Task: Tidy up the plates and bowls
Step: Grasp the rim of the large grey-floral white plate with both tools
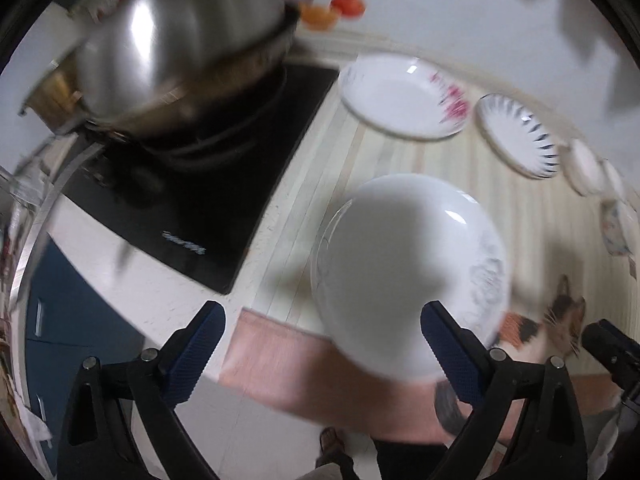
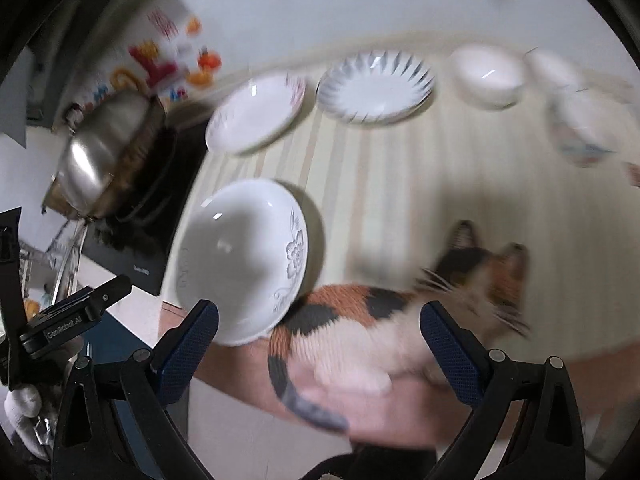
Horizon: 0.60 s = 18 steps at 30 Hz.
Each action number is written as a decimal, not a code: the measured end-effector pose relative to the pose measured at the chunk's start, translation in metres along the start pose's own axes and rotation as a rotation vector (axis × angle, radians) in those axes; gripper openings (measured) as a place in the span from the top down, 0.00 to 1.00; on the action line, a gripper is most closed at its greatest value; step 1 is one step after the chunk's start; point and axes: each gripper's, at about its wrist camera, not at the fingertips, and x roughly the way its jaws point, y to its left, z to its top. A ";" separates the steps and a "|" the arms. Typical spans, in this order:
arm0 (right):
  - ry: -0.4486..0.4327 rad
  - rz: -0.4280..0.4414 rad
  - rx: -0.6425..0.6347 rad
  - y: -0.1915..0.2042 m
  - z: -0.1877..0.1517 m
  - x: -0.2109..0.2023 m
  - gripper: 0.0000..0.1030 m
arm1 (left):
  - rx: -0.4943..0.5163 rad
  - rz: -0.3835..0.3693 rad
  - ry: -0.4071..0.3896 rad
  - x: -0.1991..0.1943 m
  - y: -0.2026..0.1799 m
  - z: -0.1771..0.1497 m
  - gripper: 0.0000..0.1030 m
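Observation:
A white plate with grey flowers (image 1: 408, 276) (image 2: 244, 260) lies on the striped tablecloth (image 1: 532, 240) (image 2: 400, 184) near its front edge. My left gripper (image 1: 324, 352) is open just short of it, its right finger overlapping the plate's rim. My right gripper (image 2: 320, 354) is open and holds nothing; the plate is ahead of its left finger. Further back stand a pink-flowered plate (image 1: 400, 96) (image 2: 256, 116), a blue-rayed plate (image 1: 520, 136) (image 2: 376, 88), white bowls (image 1: 584, 168) (image 2: 488, 76) and a patterned bowl (image 1: 620, 232) (image 2: 580, 132). Both views are blurred.
A calico cat (image 2: 380, 320) (image 1: 556, 328) sits at the table's front edge, right in front of my right gripper. On the left, a steel-lidded pot (image 1: 176, 52) (image 2: 104, 148) stands on a black cooktop (image 1: 200, 208). Blue cabinet doors (image 1: 72, 320) are below.

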 end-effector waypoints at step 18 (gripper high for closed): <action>0.336 0.178 -0.051 0.006 0.066 0.176 0.78 | -0.047 -0.113 0.239 0.106 0.008 0.027 0.67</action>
